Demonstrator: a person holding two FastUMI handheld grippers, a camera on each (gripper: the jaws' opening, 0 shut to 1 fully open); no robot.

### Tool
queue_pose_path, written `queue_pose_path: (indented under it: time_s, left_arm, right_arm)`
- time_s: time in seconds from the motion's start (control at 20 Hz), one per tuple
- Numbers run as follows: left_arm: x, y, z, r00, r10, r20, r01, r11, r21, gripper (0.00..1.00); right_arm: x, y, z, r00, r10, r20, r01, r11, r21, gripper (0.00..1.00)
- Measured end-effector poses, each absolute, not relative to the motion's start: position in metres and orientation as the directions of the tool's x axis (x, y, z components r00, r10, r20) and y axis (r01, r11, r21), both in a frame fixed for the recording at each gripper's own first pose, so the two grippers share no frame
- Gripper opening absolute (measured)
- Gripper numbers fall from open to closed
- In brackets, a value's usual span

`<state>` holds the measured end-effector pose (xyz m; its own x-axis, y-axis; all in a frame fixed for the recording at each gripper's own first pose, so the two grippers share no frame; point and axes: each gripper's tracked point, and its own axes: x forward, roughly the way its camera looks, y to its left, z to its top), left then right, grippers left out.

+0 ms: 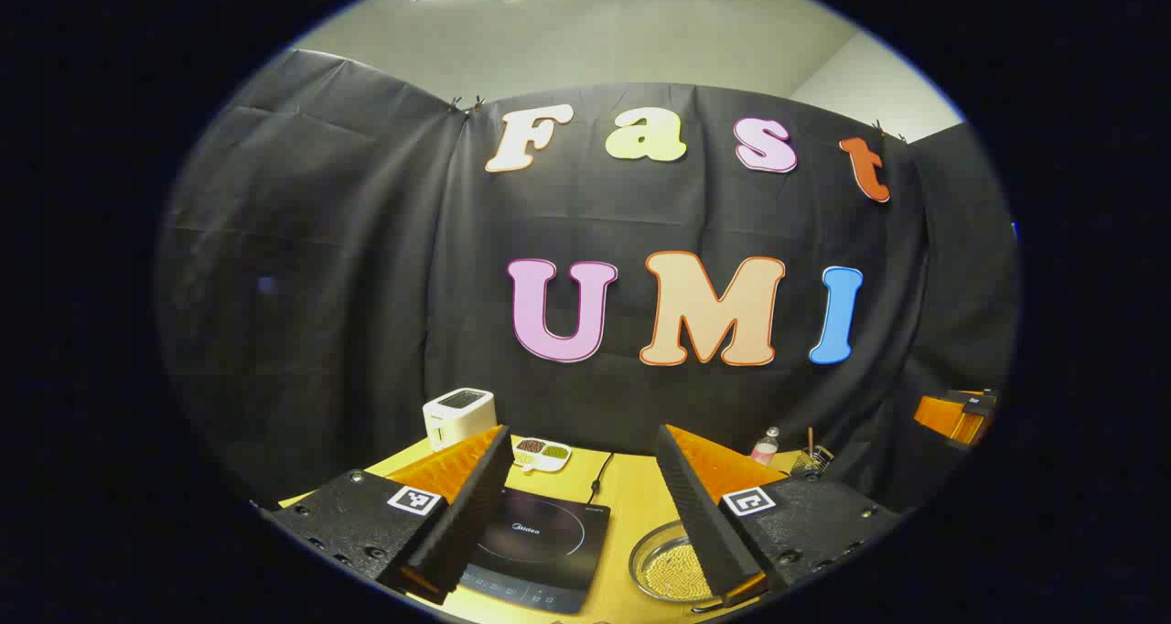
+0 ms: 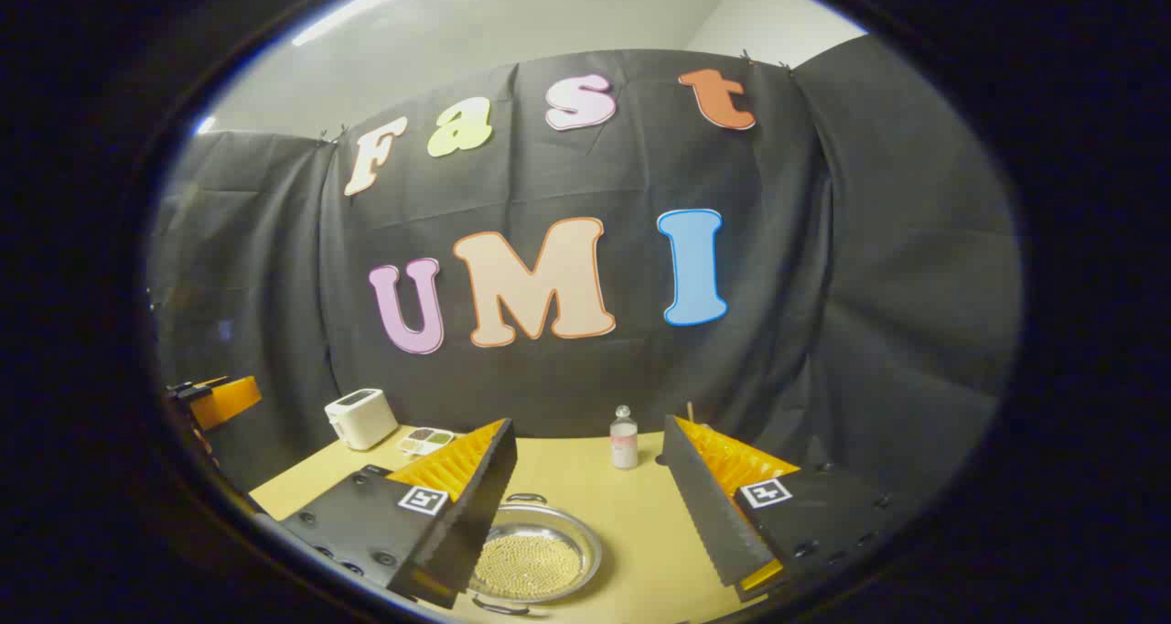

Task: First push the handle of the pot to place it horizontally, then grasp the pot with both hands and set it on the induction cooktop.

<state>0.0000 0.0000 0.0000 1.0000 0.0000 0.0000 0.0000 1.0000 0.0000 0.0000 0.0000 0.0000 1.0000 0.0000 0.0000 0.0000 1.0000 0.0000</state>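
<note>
Both tools are spread wide with nothing between the fingers: left tool (image 1: 583, 505), right tool (image 2: 585, 496). The pot (image 2: 533, 558) sits low center in the right gripper view, on the bench (image 2: 640, 514). In the left gripper view it's lower right, just right of the induction cooktop (image 1: 540, 546).

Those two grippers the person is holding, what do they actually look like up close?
Each is a two-fingered claw. The left gripper and the right gripper both have long wedge-shaped fingers with ribbed, saw-toothed inner faces. Each finger sits on a black block dotted with screw holes and carries a small square black-and-white marker. No cables or sleeves can be seen.
</note>
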Motion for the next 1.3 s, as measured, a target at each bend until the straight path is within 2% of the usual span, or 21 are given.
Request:
queue_pose_path:
  time_s: [0.2, 0.25, 0.35, 0.4, 0.55, 0.6, 0.85, 0.95, 1.1, 1.15, 1.3]
  left_arm:
    - [0.016, -0.028, -0.003, 1.0, -0.022, 0.014, 0.023, 0.999, -0.034, 0.93]
    - [0.019, -0.031, -0.004, 1.0, -0.027, 0.011, 0.028, 0.999, -0.035, 0.96]
    - [0.028, -0.036, -0.007, 0.999, -0.041, 0.003, 0.041, 0.999, -0.027, 0.92]
    - [0.032, -0.036, -0.007, 0.999, -0.046, -0.001, 0.046, 0.999, -0.019, 0.96]
    - [0.044, -0.03, -0.008, 0.998, -0.058, -0.01, 0.059, 0.998, 0.007, 0.96]
    - [0.048, -0.027, -0.01, 0.998, -0.063, -0.014, 0.063, 0.998, 0.011, 0.92]
    - [0.068, -0.011, -0.019, 0.994, -0.097, -0.05, 0.098, 0.995, 0.013, 0.93]
    - [0.074, -0.005, -0.022, 0.993, -0.108, -0.055, 0.109, 0.994, 0.015, 0.96]
    - [0.085, -0.002, -0.028, 0.988, -0.139, -0.069, 0.141, 0.99, 0.026, 0.92]
    - [0.087, -0.001, -0.03, 0.985, -0.153, -0.077, 0.156, 0.987, 0.033, 0.96]
    - [0.095, -0.002, -0.033, 0.978, -0.195, -0.077, 0.197, 0.98, 0.02, 0.96]
  right_arm:
    - [0.011, -0.005, 0.005, 1.0, 0.007, 0.012, -0.006, 1.0, -0.002, 0.92]
    - [0.015, -0.008, 0.006, 1.0, -0.001, 0.013, 0.001, 1.0, -0.011, 0.92]
    - [0.018, -0.006, 0.008, 1.0, -0.01, 0.015, 0.01, 1.0, -0.018, 0.92]
    - [0.019, -0.004, 0.009, 1.0, -0.015, 0.018, 0.015, 1.0, -0.015, 0.99]
    - [0.024, 0.004, 0.012, 0.999, -0.041, 0.025, 0.042, 0.999, -0.016, 0.99]
    - [0.023, 0.007, 0.013, 0.998, -0.054, 0.03, 0.054, 0.998, -0.023, 0.99]
    - [0.023, 0.024, 0.016, 0.995, -0.098, 0.034, 0.099, 0.994, -0.04, 0.99]
    - [0.021, 0.026, 0.016, 0.992, -0.122, 0.035, 0.123, 0.992, -0.042, 0.99]
    - [0.019, 0.029, 0.014, 0.986, -0.161, 0.034, 0.162, 0.986, -0.039, 0.99]
    - [0.019, 0.031, 0.012, 0.985, -0.17, 0.025, 0.17, 0.985, -0.037, 0.99]
    - [0.018, 0.037, 0.005, 0.981, -0.194, 0.014, 0.195, 0.979, -0.052, 0.99]
